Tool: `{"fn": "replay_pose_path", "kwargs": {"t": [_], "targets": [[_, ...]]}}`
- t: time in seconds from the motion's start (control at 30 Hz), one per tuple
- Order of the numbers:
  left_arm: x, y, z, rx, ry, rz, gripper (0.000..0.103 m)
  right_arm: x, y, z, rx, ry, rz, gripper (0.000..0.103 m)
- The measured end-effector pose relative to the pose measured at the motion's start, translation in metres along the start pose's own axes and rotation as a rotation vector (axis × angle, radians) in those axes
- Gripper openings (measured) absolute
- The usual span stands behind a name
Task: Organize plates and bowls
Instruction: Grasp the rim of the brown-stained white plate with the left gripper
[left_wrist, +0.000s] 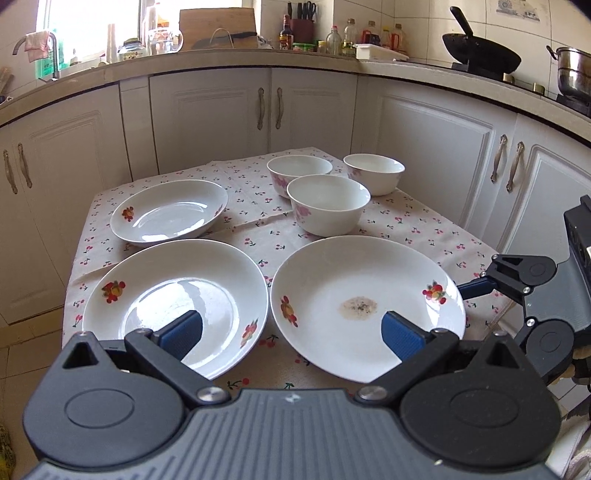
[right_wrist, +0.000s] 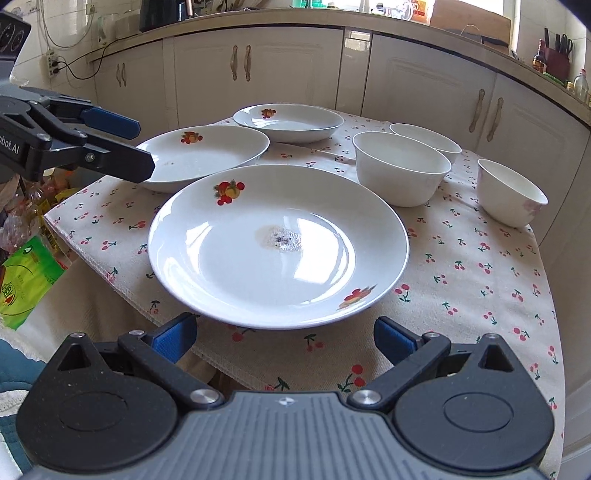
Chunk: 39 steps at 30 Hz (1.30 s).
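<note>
Where the left wrist view looks down, the left tongs (left_wrist: 291, 334) are seen spread wide and empty above two plates: a clean plate (left_wrist: 175, 301) and a stained plate (left_wrist: 367, 306), side by side on the cherry-print bench (left_wrist: 424, 229). Behind them, a third plate (left_wrist: 169, 211) and three bowls (left_wrist: 328, 210) are set.

In the right wrist view, the right tongs (right_wrist: 284, 339) are held open and empty just before the stained plate's (right_wrist: 279, 245) near rim. The left tongs (right_wrist: 138, 146) are seen parted over the clean plate (right_wrist: 205, 155).
</note>
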<state>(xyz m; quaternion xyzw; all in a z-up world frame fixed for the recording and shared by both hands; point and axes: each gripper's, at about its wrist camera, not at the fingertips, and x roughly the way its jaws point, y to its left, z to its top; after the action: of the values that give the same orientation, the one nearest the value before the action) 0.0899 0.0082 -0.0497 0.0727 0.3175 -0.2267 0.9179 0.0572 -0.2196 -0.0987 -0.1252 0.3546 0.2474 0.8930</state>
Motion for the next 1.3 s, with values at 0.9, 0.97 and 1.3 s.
{"fn": "replay_pose_path", "kwargs": {"t": [0.9,0.97,1.3], "targets": [[0.135,-0.004,0.073,0.261,0.343,-0.289,0.100,0.008,-0.004,-0.004,0.012,-0.068,0.043,0.103],[0.140,-0.004,0.074,0.273,0.382,-0.307,0.100,0.008,-0.004,-0.004,0.012,-0.070,0.043,0.103],[0.154,-0.012,0.072,0.342,0.505,-0.371,0.094,0.009,-0.004,-0.004,0.007,-0.077,0.053,0.103]]}}
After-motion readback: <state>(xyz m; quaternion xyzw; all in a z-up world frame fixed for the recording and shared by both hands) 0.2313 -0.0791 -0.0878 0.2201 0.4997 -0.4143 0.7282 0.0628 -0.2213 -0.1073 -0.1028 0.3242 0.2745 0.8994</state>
